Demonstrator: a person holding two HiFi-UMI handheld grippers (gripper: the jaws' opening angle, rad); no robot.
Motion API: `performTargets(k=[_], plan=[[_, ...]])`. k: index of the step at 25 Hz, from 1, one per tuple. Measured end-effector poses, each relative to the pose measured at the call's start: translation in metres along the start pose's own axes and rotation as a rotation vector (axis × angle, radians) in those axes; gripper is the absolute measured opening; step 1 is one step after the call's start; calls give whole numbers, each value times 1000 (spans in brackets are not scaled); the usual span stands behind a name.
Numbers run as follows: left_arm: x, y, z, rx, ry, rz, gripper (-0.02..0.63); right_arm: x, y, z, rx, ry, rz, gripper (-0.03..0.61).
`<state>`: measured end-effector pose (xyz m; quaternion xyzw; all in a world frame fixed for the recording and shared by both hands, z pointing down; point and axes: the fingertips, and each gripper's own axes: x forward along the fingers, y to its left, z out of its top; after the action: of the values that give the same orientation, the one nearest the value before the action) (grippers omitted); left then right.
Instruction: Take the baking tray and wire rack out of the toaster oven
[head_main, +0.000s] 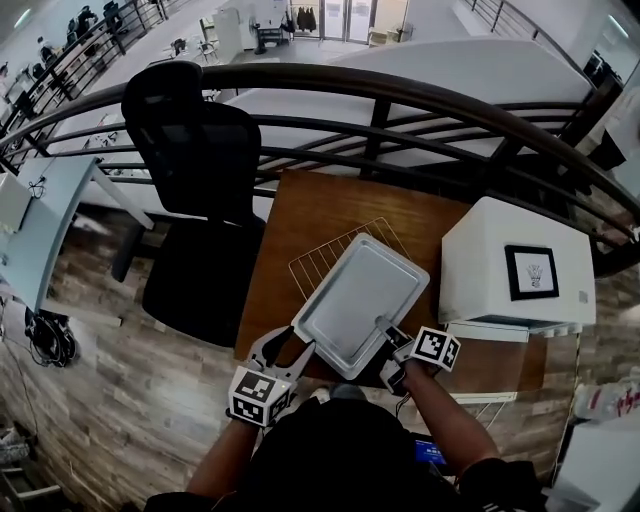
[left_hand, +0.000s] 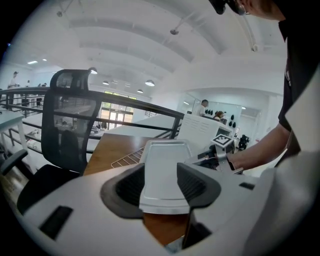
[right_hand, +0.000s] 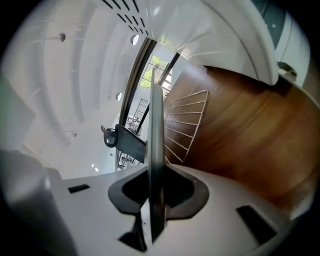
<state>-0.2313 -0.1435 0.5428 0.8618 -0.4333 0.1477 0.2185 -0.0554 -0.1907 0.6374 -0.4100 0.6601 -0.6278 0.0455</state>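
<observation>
One baking tray (head_main: 360, 305): edge-on in right gripper view, right tool (right_hand: 156, 176) pinching it; left tool (left_hand: 161, 182) spread, seemingly astride it.

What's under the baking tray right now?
The wire rack, lying on the wooden table; only its far-left part shows past the baking tray. The rest of it is covered, so whether the two touch can't be told.

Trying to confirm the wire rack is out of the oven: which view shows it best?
The head view: the wire rack lies on the table outside the oven, partly hidden by the tray. The left gripper view shows only a corner past the tray; the right gripper view shows a few wires beside the tray's edge.
</observation>
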Motion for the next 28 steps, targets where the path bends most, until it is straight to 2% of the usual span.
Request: performTargets(k=[9,16,24,28], plan=[[28,9,-1,-21,43,-15,209,26,-5,24,-51,28,-53,48],[37,15,-7,-42,59,-14,209,39,-17,40,-88,28,-137,37],[49,14,-8,-43,81,-26,209,47,-27,54,-241,34,-267,63],[52,17,-7,-42,85,-28,209,49,-31,65,-371,23,-347,75]])
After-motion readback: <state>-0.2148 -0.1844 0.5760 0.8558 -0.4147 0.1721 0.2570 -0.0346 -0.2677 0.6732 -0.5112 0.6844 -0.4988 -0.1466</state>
